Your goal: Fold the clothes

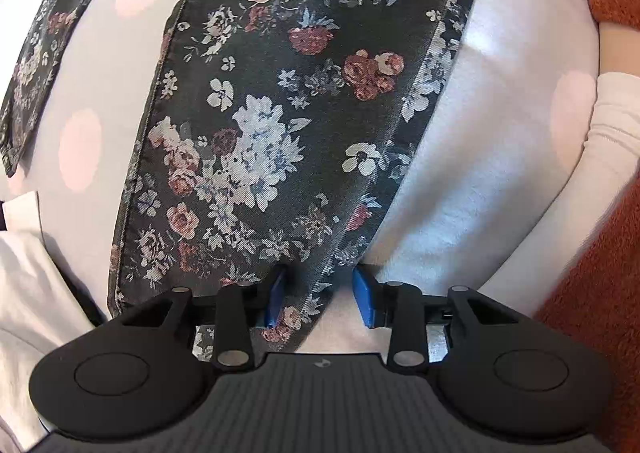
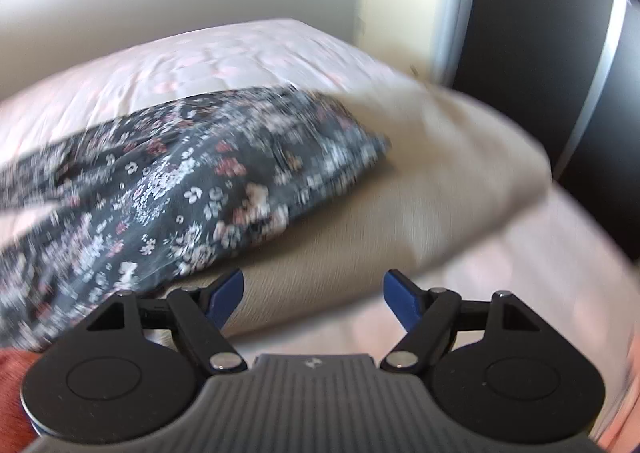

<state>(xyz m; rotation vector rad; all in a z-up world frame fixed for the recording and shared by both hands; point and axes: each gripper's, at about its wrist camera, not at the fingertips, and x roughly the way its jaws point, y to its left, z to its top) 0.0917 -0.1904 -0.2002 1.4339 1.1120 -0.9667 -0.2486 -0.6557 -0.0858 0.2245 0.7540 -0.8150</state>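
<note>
A dark floral garment [image 1: 280, 113] lies spread on a white bed sheet with pale pink dots [image 1: 500, 173]. My left gripper [image 1: 320, 293] is open right over the garment's near hem; cloth lies between the blue pads [image 1: 365, 295] but is not pinched. A second strip of the same cloth [image 1: 36, 53] lies at the far left. In the right wrist view the floral garment [image 2: 192, 189] lies partly on a beige pillow [image 2: 400, 205]. My right gripper [image 2: 313, 299] is open and empty, just above the pillow's near edge.
A rust-orange blanket [image 1: 592, 313] lies along the right, with white cloth [image 1: 612, 121] beside it. White fabric [image 1: 32, 293] sits at the lower left. A dark door or wardrobe [image 2: 540, 53] stands behind the bed at the right. The right wrist view is motion-blurred.
</note>
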